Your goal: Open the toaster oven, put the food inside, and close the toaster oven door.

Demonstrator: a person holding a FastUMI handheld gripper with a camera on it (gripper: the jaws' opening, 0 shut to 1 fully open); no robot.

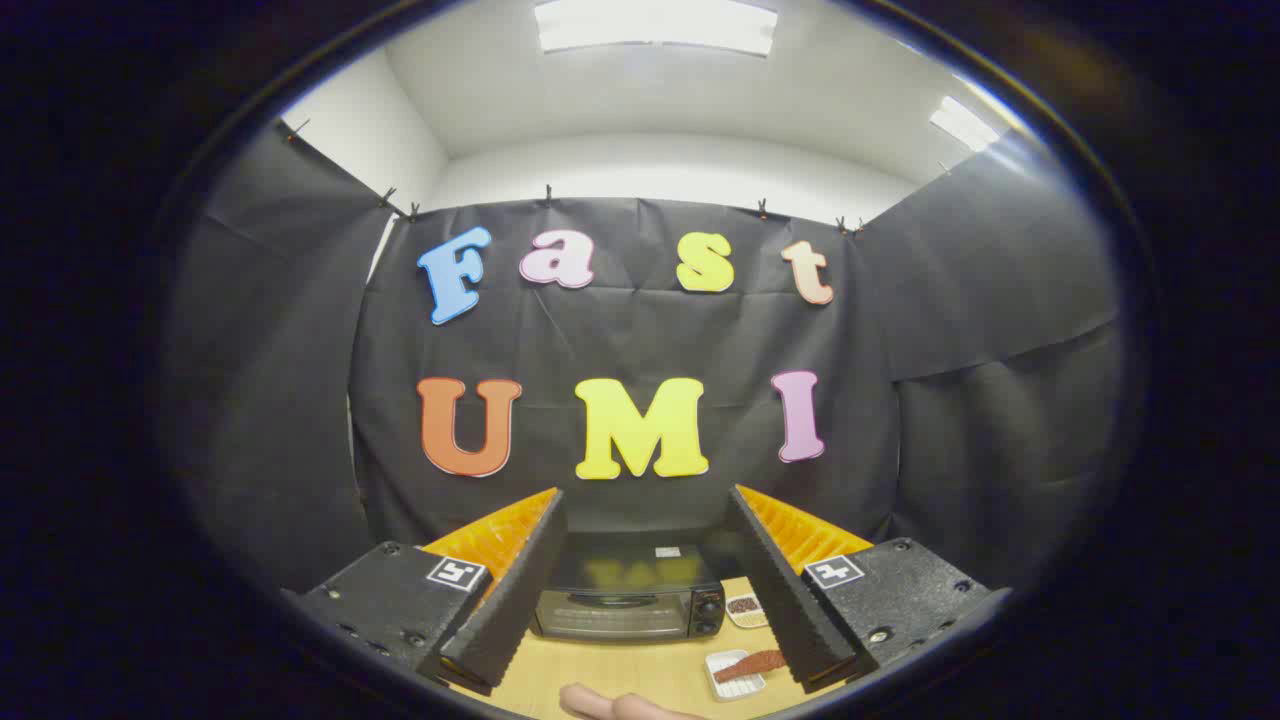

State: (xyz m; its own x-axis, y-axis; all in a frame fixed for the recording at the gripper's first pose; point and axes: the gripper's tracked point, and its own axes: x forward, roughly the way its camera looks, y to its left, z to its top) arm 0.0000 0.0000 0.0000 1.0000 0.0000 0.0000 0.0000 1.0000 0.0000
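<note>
Gripper view. The gripper point(640, 590) is held above a light wooden table point(620, 675), looking forward and slightly down. Its two fingers are spread wide apart and hold nothing; the left finger point(510, 600) and the right finger point(785, 600) frame the scene between them.

The toaster oven point(628, 590) sits on the far part of the table, between the fingers and beyond their tips, backed against the black cloth wall point(640, 330). Its door point(615, 612) is shut (glass front facing the camera, dark inside, nothing readable through it). Two round knobs point(709, 615) sit one above the other on the right of the front panel. The glossy top of the oven carries a small pale sticker.

Just right of the oven, close beside the right finger, a small white dish point(745, 608) holds something dark and crumbly (too small to identify).

Nearer, on the right part of the table, a white rectangular tray point(730, 682) carries a reddish-brown strip of food point(752, 664); the strip's right end is partly hidden behind the right finger.

At the near edge of the table, a person's hand point(620, 705) rests low, left of the tray.

Above the cloth wall: white ceiling with two light panels point(655, 25).
</note>
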